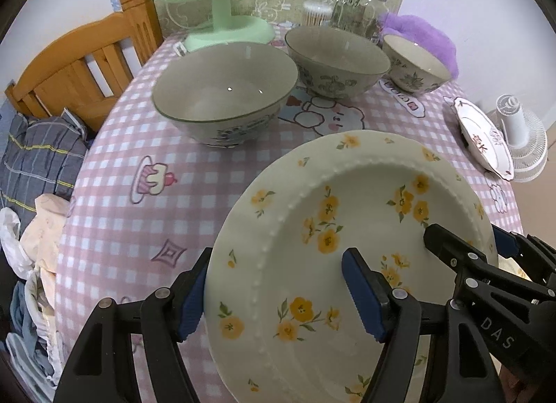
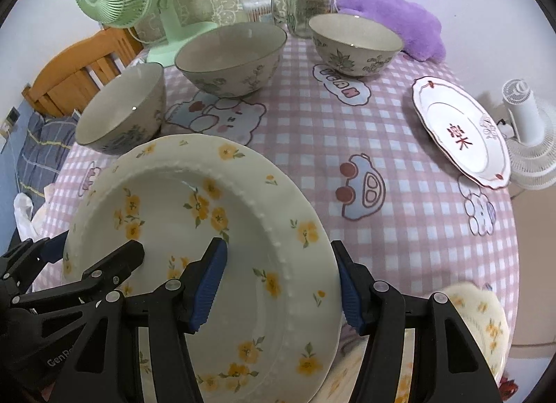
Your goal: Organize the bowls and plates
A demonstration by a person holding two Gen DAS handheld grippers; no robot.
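While both grippers are gripping it from opposite sides, the yellow-flowered plate [image 1: 347, 246] is being held tilted above the checked bench [image 1: 114, 222]. The left gripper [image 1: 278, 295] is pinching the plate's left rim between its jaws, and the right gripper [image 2: 278, 290] is clamping the right rim. Three bowls are sitting beyond: a large bowl [image 1: 222, 90], a second bowl [image 1: 337, 58] and a small bowl [image 1: 413, 64]. A scalloped plate [image 2: 462, 131] is lying near the bench's right edge.

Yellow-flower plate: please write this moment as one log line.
plate | held off the table, tilted | left hand-held gripper on left rim | right hand-held gripper on right rim
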